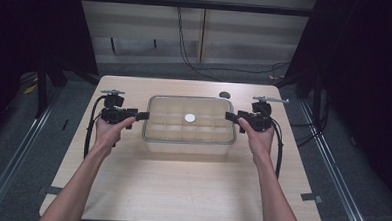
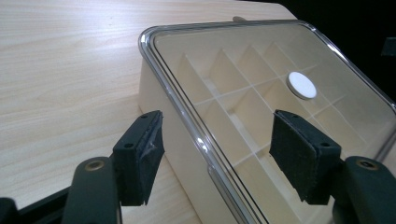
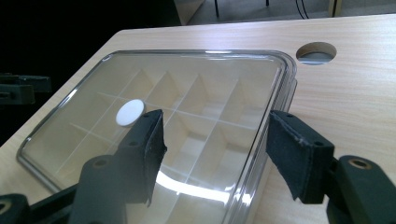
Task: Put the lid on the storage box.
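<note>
A pale box with a clear lid [image 1: 190, 121] stands in the middle of the table, split inside into several compartments. A white round disc [image 1: 189, 118] lies at the lid's centre, also seen as the disc [image 2: 301, 85] and the disc [image 3: 130, 112]. My left gripper [image 1: 142, 115] is open at the box's left edge, its jaws straddling the lid rim [image 2: 187, 119]. My right gripper [image 1: 231, 116] is open at the box's right edge, jaws either side of the lid rim [image 3: 273, 116]. Neither holds anything.
A wooden table [image 1: 180, 185] carries the box. A round hole [image 1: 224, 95] sits in the tabletop behind the box, the same hole [image 3: 315, 52] showing beyond my right jaws. Dark floor and cables surround the table.
</note>
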Available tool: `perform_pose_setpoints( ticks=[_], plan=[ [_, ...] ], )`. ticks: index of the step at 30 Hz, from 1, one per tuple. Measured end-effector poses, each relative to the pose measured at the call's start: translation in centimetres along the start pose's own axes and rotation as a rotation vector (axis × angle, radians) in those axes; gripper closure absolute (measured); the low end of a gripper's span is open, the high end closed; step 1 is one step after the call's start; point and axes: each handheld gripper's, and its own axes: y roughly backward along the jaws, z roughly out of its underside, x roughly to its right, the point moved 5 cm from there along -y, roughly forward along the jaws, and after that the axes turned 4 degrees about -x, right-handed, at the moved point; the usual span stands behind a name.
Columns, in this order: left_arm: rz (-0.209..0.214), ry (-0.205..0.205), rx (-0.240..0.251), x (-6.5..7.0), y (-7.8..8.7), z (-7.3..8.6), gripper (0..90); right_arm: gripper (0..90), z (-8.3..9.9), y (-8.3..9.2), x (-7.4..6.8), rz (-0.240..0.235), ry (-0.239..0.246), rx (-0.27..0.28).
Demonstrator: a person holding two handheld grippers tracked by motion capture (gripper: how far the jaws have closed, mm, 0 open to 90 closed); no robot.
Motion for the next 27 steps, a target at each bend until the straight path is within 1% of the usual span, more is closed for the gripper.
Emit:
perform_pose_setpoints(
  ticks=[1, 2, 3, 4, 5, 6, 7, 10, 12, 13, 14, 15, 17, 20, 21, 22, 23, 25, 26, 27],
  plan=[
    [0.002, -0.008, 0.001, 0.2, 0.2, 0.1, 32.8, 36.9, 0.2, 0.3, -0.1, -0.007, 0.002, 0.002],
    [0.002, -0.011, -0.002, 0.2, 0.4, 0.1, 28.1, 36.5, 0.5, 0.8, -0.2, -0.007, 0.010, 0.008],
    [0.003, -0.012, 0.009, 0.4, 0.8, 0.2, 27.6, 36.1, 0.6, 1.0, -0.3, -0.011, 0.009, 0.007],
    [0.003, -0.012, 0.009, 0.4, 0.8, 0.2, 27.2, 36.1, 0.6, 1.0, -0.3, -0.011, 0.009, 0.007],
    [0.006, -0.028, 0.009, 0.7, 1.3, 0.3, 27.0, 36.0, 1.0, 1.5, -0.3, -0.021, 0.009, 0.015],
    [0.006, -0.028, 0.009, 0.7, 1.3, 0.3, 26.5, 36.0, 1.0, 1.5, -0.3, -0.021, 0.009, 0.015],
    [0.011, -0.035, 0.010, 0.8, 1.5, 0.4, 25.8, 35.9, 1.4, 1.9, -0.5, -0.019, 0.015, 0.017],
    [0.012, -0.043, 0.019, 0.9, 2.2, 0.7, 23.7, 35.9, 1.8, 2.3, -0.6, -0.007, 0.022, 0.011],
    [0.005, -0.045, 0.020, 0.9, 2.6, 1.1, 23.4, 35.9, 2.3, 2.8, -0.7, -0.021, 0.018, 0.010],
    [-0.009, -0.053, 0.011, 1.0, 2.9, 1.4, 22.8, 35.9, 2.5, 3.0, -0.7, -0.026, 0.017, 0.008],
    [-0.009, -0.053, 0.011, 1.0, 2.9, 1.4, 23.3, 35.9, 2.5, 3.0, -0.7, -0.026, 0.017, 0.008],
    [-0.019, -0.078, 0.011, 1.2, 3.3, 1.9, 24.0, 35.9, 2.9, 3.3, -0.7, -0.025, 0.016, 0.008],
    [-0.019, -0.077, 0.016, 1.3, 3.4, 2.1, 25.4, 35.9, 3.3, 3.7, -0.8, -0.034, 0.010, 0.011],
    [-0.021, -0.093, 0.008, 1.6, 3.9, 2.7, 26.6, 35.9, 3.8, 4.1, -1.0, -0.037, 0.018, 0.017],
    [-0.029, -0.091, 0.008, 1.6, 4.0, 2.9, 27.5, 35.8, 4.3, 4.5, -1.2, -0.035, 0.021, 0.013],
    [-0.035, -0.086, 0.008, 1.5, 4.2, 3.0, 27.5, 35.8, 4.3, 4.5, -1.2, -0.035, 0.021, 0.013],
    [-0.038, -0.066, 0.017, 1.4, 4.6, 3.4, 26.9, 36.2, 4.8, 4.8, -1.3, -0.038, 0.022, 0.019],
    [-0.035, -0.062, 0.016, 1.4, 4.8, 3.7, 26.9, 36.8, 5.1, 5.1, -1.4, -0.033, 0.020, 0.025],
    [-0.041, -0.070, 0.006, 1.3, 5.0, 3.9, 26.9, 36.6, 5.3, 5.3, -1.4, -0.028, 0.023, 0.036],
    [-0.049, -0.078, 0.003, 1.3, 5.1, 4.2, 27.0, 36.3, 5.6, 5.4, -1.4, -0.027, 0.019, 0.034]
  ],
)
